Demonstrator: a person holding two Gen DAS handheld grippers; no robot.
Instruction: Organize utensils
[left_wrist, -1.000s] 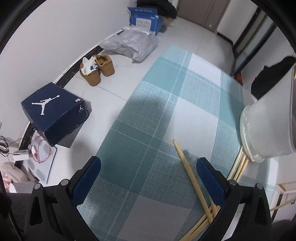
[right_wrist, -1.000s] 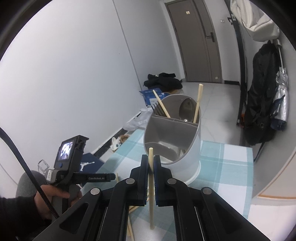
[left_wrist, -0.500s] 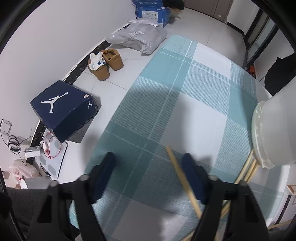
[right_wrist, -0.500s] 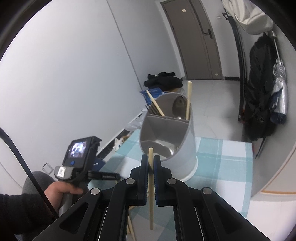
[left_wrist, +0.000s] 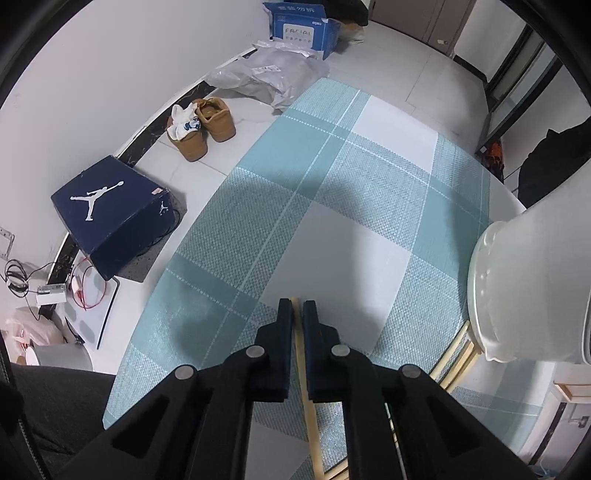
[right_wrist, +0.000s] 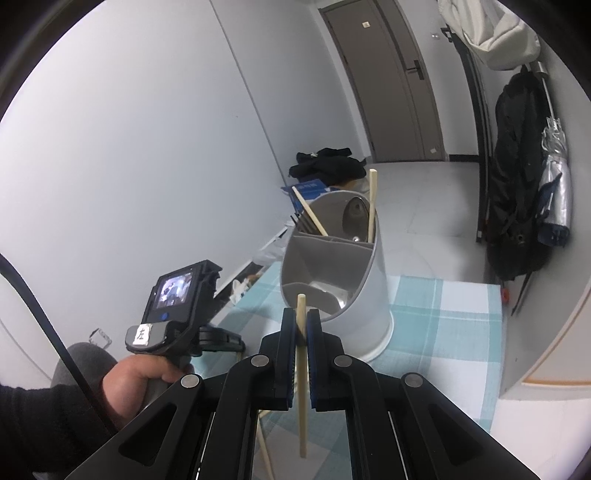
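Chopstick (left_wrist: 297, 334) on the checked tablecloth (left_wrist: 332, 192) just got pinched by our left gripper (left_wrist: 298, 314), open a second ago, while our right gripper (right_wrist: 302, 325) clamps another chopstick (right_wrist: 302, 369) near the holder (right_wrist: 332, 280), so we've got two ready to drop in.

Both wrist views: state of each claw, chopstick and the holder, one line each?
Left claw: shut on a pale wooden chopstick lying on the checked cloth.
Right claw: shut on a second wooden chopstick held upright.
Grey-and-white divided plastic utensil holder: upright on the teal checked tablecloth, near compartment empty.
Two chopsticks in the far compartments: leaning, tips above the rim.
Loose chopsticks by the holder's base: flat on the cloth.
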